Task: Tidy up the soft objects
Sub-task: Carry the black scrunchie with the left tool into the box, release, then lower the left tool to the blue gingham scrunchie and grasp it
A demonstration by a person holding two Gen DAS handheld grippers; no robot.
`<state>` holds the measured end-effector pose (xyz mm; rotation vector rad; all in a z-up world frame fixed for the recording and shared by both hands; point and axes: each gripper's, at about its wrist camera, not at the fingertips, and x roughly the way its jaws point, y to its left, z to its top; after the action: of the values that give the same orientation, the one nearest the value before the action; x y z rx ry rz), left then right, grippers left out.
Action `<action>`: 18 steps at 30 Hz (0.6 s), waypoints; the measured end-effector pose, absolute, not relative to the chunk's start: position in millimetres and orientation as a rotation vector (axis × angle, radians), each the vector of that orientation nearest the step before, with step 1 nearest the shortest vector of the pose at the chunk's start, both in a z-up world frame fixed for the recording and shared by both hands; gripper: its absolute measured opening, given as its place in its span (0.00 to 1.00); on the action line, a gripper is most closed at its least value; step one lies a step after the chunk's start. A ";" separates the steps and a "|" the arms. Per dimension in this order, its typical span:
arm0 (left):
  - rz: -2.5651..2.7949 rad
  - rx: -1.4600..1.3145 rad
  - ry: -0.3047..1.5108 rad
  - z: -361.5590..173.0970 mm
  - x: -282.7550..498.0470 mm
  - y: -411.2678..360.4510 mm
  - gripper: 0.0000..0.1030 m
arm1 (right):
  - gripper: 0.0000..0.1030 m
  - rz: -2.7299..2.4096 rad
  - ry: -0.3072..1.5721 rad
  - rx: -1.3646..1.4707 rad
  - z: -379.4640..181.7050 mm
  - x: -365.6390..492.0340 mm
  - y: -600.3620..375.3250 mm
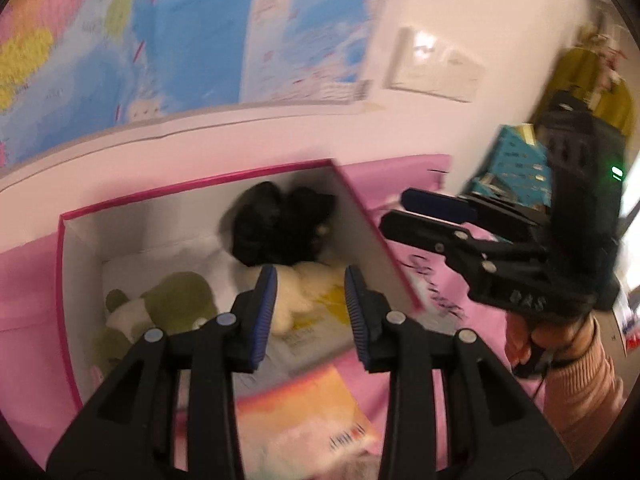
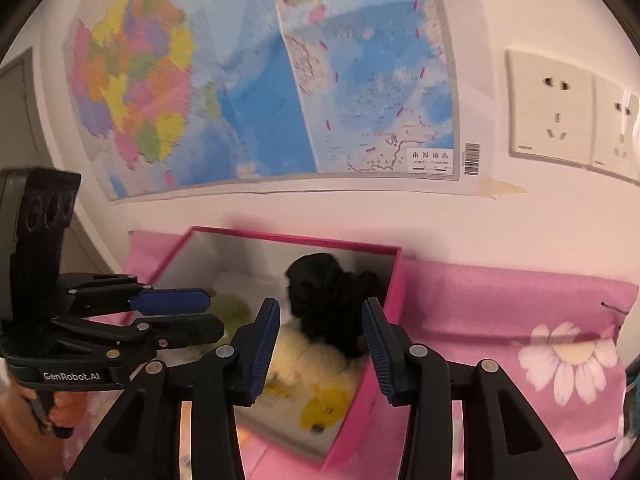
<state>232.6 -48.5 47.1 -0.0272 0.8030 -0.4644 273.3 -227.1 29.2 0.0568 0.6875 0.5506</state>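
Observation:
A pink-rimmed open box (image 1: pixel 356 200) (image 2: pixel 394 288) sits on a pink sheet. Inside lie a black plush (image 1: pixel 276 224) (image 2: pixel 328 304), a cream plush (image 1: pixel 304 292) (image 2: pixel 308 360) and a green-and-white plush (image 1: pixel 168 304). My left gripper (image 1: pixel 310 312) is open and empty, hovering above the box's near side; it also shows in the right wrist view (image 2: pixel 180 316). My right gripper (image 2: pixel 322 344) is open and empty, above the cream plush; in the left wrist view it (image 1: pixel 428 216) sits right of the box.
A pink floral sheet (image 2: pixel 520 320) covers the surface. A wall with a map (image 2: pixel 260 80) and power sockets (image 2: pixel 552 108) stands right behind the box. An orange packet (image 1: pixel 312 412) lies at the box's near end. A teal crate (image 1: pixel 516 168) sits at far right.

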 end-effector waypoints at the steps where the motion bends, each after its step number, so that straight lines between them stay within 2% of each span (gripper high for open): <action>1: -0.474 -0.023 0.792 49.3 229.0 -50.0 0.40 | 0.44 0.565 0.682 0.063 32.5 262.7 -233.1; 4: -0.521 -0.007 0.749 55.9 197.0 -51.5 0.44 | 0.50 0.610 0.667 0.086 39.4 236.6 -246.3; 9: -0.623 0.004 0.716 52.0 147.0 -58.0 0.45 | 0.55 0.639 0.673 0.082 38.1 186.6 -267.1; 18: -0.775 0.020 0.805 8.9 90.9 -88.0 0.47 | 0.56 0.573 0.890 0.132 -29.6 108.5 -310.8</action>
<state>90.9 -88.0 8.9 0.0195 0.8051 -0.7746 108.5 -310.8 -29.6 0.1321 0.8903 0.5726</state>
